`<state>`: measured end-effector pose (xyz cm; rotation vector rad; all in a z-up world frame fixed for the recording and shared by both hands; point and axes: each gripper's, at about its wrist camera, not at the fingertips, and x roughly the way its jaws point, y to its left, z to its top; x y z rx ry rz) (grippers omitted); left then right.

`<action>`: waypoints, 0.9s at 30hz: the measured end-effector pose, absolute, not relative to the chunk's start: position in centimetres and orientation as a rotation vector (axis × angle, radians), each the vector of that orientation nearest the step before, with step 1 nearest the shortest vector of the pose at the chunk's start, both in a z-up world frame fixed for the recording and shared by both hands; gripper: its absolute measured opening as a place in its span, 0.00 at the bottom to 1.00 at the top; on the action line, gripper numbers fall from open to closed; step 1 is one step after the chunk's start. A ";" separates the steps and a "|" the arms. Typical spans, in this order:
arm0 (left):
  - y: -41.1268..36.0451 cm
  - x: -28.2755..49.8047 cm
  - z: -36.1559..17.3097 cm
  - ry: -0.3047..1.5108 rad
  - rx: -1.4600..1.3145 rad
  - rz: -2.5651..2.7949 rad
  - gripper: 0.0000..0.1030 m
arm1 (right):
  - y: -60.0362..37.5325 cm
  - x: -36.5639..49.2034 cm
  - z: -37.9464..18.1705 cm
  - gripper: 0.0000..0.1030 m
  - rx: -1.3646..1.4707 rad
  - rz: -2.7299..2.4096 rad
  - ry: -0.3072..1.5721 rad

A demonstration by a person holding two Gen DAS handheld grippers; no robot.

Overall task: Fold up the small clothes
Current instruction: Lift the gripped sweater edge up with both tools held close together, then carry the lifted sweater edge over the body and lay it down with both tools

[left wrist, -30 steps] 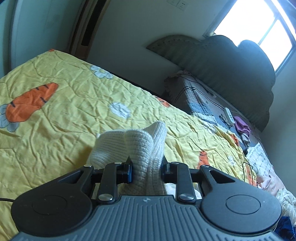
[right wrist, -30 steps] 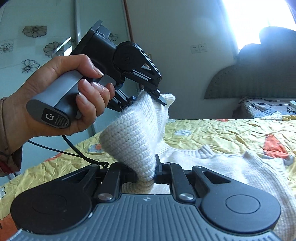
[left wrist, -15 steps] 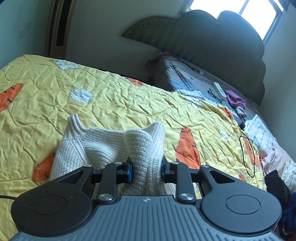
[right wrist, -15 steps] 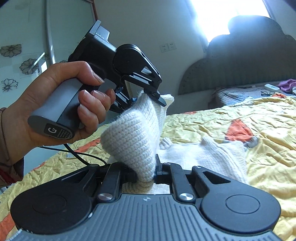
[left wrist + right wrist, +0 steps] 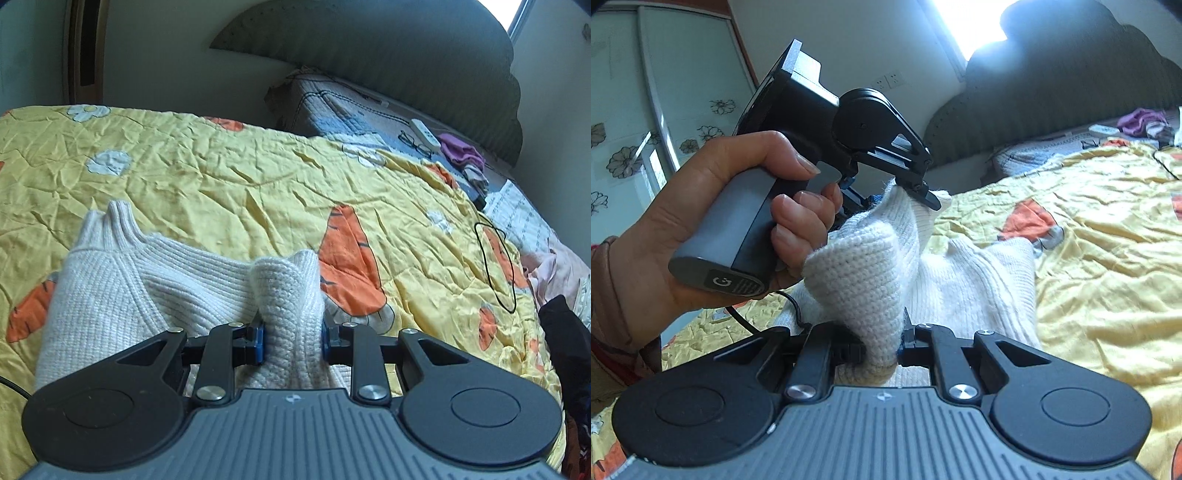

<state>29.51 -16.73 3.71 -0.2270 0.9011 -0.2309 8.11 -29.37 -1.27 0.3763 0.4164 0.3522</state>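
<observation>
both my tongs pinch the cream knit sweater (image 5: 122, 295) over the yellow carrot quilt (image 5: 229, 177).

my left gripper (image 5: 291, 334) and right gripper (image 5: 882, 349) are each closed on a bunched edge of it, lifted, while the rest lies on the quilt. it looks soft, thick, light and floppy, so i judge hems and corners the best holds. which edge i hold is hidden in the bunching; the sleeves and far side are hard to make out.
</observation>
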 end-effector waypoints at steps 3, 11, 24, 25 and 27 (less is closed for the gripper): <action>-17.8 29.5 3.1 0.903 -0.204 -0.234 0.25 | -30.1 7.9 -1.8 0.15 0.426 0.350 0.430; -20.0 29.7 1.1 0.897 -0.135 -0.242 0.30 | -31.7 8.1 -4.0 0.16 0.544 0.362 0.471; -19.0 28.9 3.8 0.733 -0.121 -0.271 0.74 | -33.4 8.6 -6.3 0.30 0.690 0.393 0.497; -18.3 28.6 4.1 0.715 -0.118 -0.261 0.78 | -33.7 8.7 -6.4 0.32 0.710 0.400 0.496; -17.2 27.7 4.3 0.702 -0.085 -0.241 0.78 | -34.2 8.7 -6.7 0.36 0.755 0.411 0.487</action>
